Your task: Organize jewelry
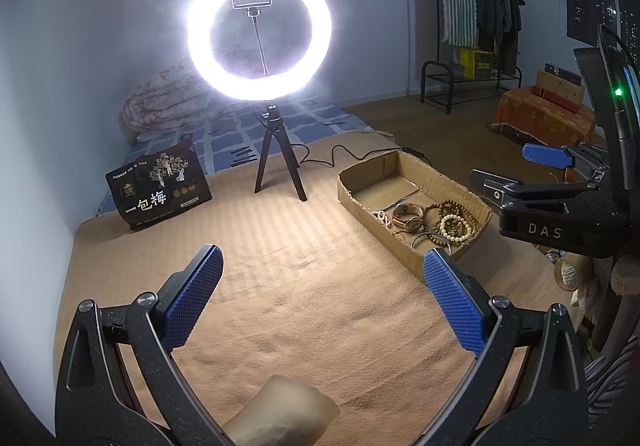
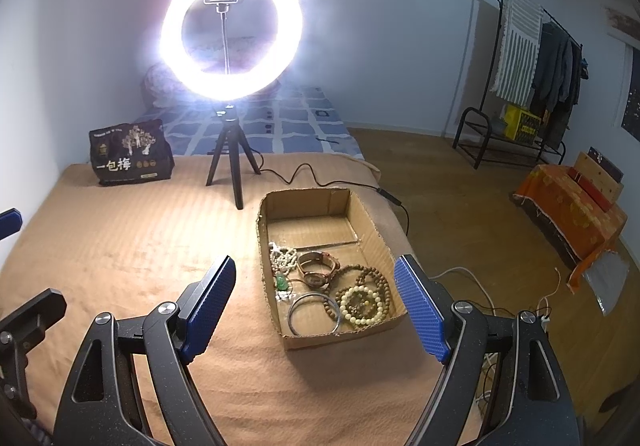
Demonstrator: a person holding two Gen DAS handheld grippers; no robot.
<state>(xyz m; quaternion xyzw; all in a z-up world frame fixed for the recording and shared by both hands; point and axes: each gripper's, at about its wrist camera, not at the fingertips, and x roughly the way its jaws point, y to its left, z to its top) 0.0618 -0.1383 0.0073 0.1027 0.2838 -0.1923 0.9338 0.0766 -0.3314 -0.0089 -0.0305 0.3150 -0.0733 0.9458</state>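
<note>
Left tool (image 1: 322,294): spread wide, holding nothing.
Right tool (image 2: 316,306): spread wide, holding nothing.
Box (image 2: 362,205): jewelry (image 2: 340,286) inside, on bed (image 2: 140,246).

I read "一包梅" in large pale characters on the black snack bag (image 1: 159,185) standing on the bed; its smaller print is too fine to read. "DAS" in white letters sits on the right claw (image 1: 516,167) body.

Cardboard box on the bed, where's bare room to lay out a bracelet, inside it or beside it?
The cardboard box is bare in its far half, beyond the watch. Its near half is crowded: silver bangle, cream bead bracelet, brown bead strands. The tan blanket lies bare between the box, the ring-light tripod and the black snack bag.
</note>
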